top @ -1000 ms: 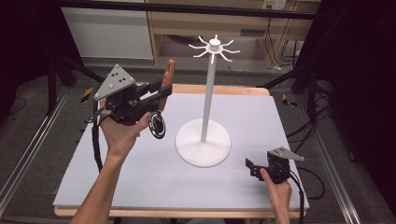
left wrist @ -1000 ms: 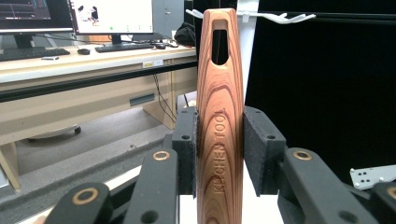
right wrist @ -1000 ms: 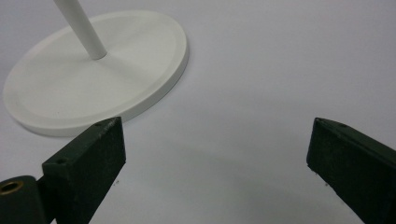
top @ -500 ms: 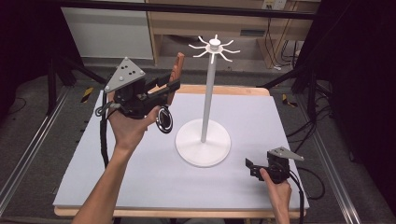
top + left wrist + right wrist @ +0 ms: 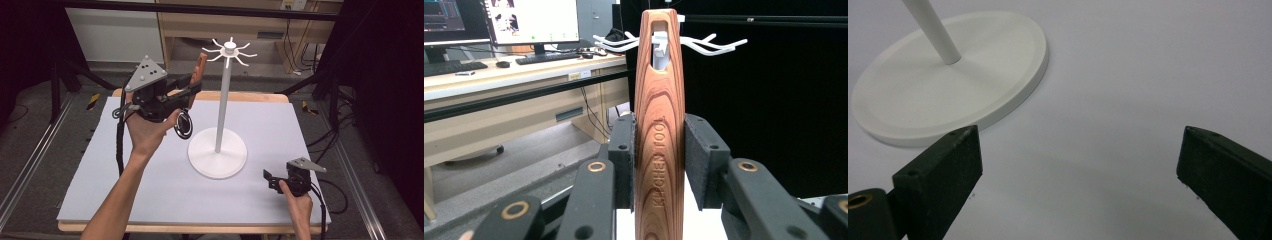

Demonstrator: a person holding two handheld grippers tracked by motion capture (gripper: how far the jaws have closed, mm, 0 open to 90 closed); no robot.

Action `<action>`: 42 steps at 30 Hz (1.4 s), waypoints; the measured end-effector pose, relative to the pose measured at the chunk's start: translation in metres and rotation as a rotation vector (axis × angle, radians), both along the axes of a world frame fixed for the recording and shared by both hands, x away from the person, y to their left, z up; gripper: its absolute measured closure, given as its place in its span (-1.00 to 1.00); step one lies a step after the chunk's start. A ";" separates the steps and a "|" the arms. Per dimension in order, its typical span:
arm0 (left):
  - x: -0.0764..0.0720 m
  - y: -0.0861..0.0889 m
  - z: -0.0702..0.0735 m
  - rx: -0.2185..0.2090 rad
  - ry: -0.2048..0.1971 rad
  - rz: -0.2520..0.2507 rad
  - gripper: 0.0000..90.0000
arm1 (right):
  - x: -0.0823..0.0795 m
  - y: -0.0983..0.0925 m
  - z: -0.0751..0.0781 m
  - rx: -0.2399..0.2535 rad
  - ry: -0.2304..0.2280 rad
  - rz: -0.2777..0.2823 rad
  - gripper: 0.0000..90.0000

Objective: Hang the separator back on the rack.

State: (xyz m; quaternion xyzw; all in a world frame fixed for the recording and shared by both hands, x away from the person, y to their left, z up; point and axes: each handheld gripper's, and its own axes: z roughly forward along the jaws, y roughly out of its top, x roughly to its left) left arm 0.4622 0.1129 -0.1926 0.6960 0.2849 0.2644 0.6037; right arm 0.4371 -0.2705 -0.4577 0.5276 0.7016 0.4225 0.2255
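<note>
Left tool (image 5: 192, 89), raised above the bench (image 5: 125, 200): its two pads are clamped on the wooden handle (image 5: 659, 125) of a kitchen utensil, stamped "KITCHEN TOOL". The handle rises between the pads and ends above them in a slotted hanging hole (image 5: 659, 42). The utensil's dark round head (image 5: 183, 125) hangs below the tool. Just beyond the handle's tip stands the white hook stand (image 5: 223, 100), whose crown of hooks (image 5: 709, 45) shows through and beside the slot; whether the handle touches a hook cannot be told. Right tool (image 5: 270, 179), resting low on the bench: jaws spread wide with nothing between them, the stand's round base (image 5: 948, 75) lying ahead of its left jaw.
</note>
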 end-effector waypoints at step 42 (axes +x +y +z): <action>0.020 -0.024 -0.012 -0.005 0.012 -0.012 0.49 | 0.000 -0.003 -0.001 0.013 0.010 -0.003 -0.89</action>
